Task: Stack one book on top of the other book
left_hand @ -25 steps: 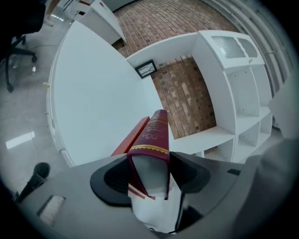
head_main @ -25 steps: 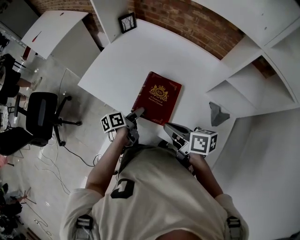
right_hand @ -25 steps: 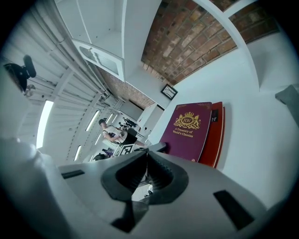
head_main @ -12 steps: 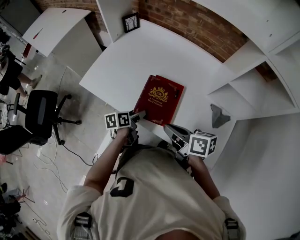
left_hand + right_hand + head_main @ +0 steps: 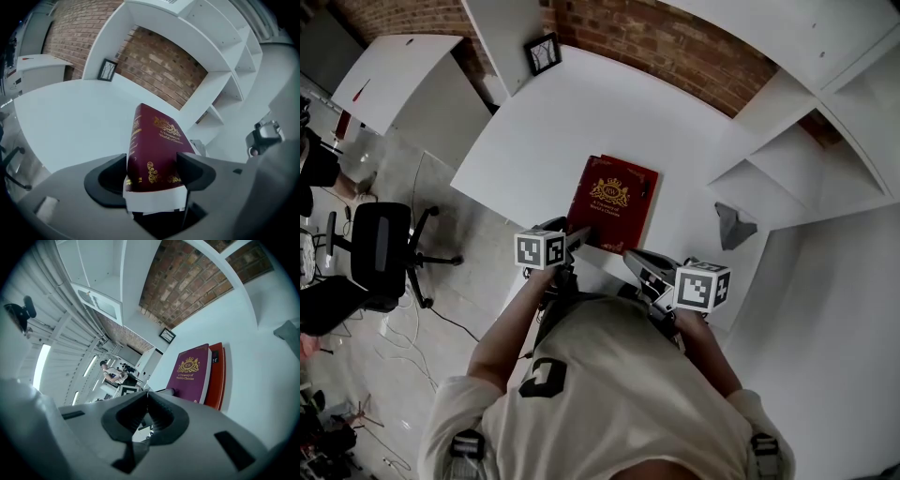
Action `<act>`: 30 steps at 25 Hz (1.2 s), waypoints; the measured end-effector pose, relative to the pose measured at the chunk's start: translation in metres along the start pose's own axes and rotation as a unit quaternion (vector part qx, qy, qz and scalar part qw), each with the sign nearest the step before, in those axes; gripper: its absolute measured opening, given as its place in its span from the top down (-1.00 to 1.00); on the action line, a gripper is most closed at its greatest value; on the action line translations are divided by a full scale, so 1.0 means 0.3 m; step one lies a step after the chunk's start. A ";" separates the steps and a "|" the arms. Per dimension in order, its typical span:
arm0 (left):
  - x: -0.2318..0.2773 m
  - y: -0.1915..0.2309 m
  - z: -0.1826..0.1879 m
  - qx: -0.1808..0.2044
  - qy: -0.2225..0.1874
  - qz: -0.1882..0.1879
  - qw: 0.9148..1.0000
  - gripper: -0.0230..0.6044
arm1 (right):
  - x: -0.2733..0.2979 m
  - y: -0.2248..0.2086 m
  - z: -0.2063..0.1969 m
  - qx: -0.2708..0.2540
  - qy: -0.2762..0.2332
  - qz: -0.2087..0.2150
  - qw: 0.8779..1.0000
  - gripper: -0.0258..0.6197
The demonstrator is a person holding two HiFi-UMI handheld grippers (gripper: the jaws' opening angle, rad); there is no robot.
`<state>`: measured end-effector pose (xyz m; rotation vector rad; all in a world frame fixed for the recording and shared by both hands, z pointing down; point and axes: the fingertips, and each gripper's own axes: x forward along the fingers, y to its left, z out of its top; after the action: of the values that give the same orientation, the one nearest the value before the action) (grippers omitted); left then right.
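Note:
A maroon book with gold print (image 5: 614, 195) lies on a red book (image 5: 217, 380) on the white table (image 5: 534, 131). Only a strip of the red book shows along the far side. My left gripper (image 5: 576, 233) is at the stack's near left corner. In the left gripper view the maroon book (image 5: 154, 140) and its white page edge sit between the wide-spread jaws, and the gripper (image 5: 152, 169) is open around that corner. My right gripper (image 5: 635, 258) hovers beside the stack's near right corner. Its jaws are shut on nothing (image 5: 147, 392), a little short of the maroon book (image 5: 192, 370).
A small framed clock (image 5: 544, 53) leans at the table's far end. White shelves (image 5: 787, 159) stand to the right, with a grey object (image 5: 733, 228) beside them. An office chair (image 5: 384, 239) and a second white desk (image 5: 389, 70) stand left of the table's edge.
My left gripper has rolled at the book's corner, so its marker cube faces differently, and its jaws have spread wider. The stack and my right gripper have stayed put.

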<state>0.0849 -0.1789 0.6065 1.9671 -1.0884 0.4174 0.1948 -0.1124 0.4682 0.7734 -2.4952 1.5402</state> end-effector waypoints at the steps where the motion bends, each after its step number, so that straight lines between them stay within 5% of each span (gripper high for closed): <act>1: 0.007 -0.006 0.001 0.004 0.002 -0.003 1.000 -0.12 | -0.005 -0.003 0.000 0.002 -0.002 -0.002 1.000 0.90; 13: 0.057 -0.047 0.050 0.087 0.043 -0.006 0.995 -0.11 | -0.047 -0.040 0.005 0.025 -0.027 -0.011 0.999 0.90; 30: 0.094 -0.083 0.045 0.081 0.054 -0.006 0.995 -0.09 | -0.066 -0.078 0.034 0.033 -0.022 0.002 0.999 0.91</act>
<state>0.1200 -0.1978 0.6034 2.0649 -0.9992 0.6157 0.2247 -0.1223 0.4753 0.8220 -2.4894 1.6332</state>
